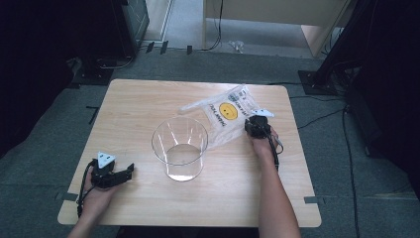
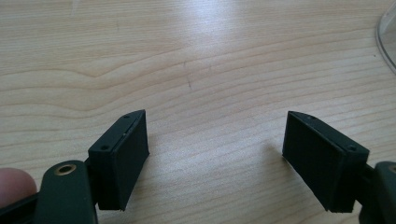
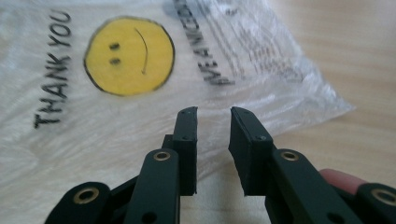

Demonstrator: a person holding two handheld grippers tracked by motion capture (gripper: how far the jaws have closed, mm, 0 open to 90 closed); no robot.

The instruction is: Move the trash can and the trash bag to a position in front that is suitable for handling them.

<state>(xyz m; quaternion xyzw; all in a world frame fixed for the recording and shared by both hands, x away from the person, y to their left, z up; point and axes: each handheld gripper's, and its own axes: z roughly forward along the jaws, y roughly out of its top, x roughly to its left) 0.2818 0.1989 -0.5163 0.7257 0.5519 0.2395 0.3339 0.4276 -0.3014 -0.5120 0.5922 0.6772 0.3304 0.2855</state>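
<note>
My right gripper (image 1: 257, 127) sits at the near edge of the thin, clear plastic bag (image 1: 224, 115) printed with a yellow smiley face and black "THANK YOU" lettering. In the right gripper view (image 3: 212, 140) its jaws stand narrow, with only a slim gap between them. They hover just over the bag's edge, and nothing is pinched between the pads as far as I can tell. The bag (image 3: 140, 79) lies flat and crumpled on the light wooden counter (image 1: 148, 99), toward the far right part of it, with its near-left corner running behind the clear round plastic container (image 1: 180, 147).

That container stands upright near the middle of the counter, between my two hands, and it looks empty.

My left gripper (image 1: 115, 174) rests low over the near left part of the counter, well apart from the bag and a little way left of the container. In the left gripper view (image 2: 215, 158) its jaws are spread wide over bare wood with nothing between them, and the curved rim of the container (image 2: 387, 42) shows at the upper right edge.
</note>
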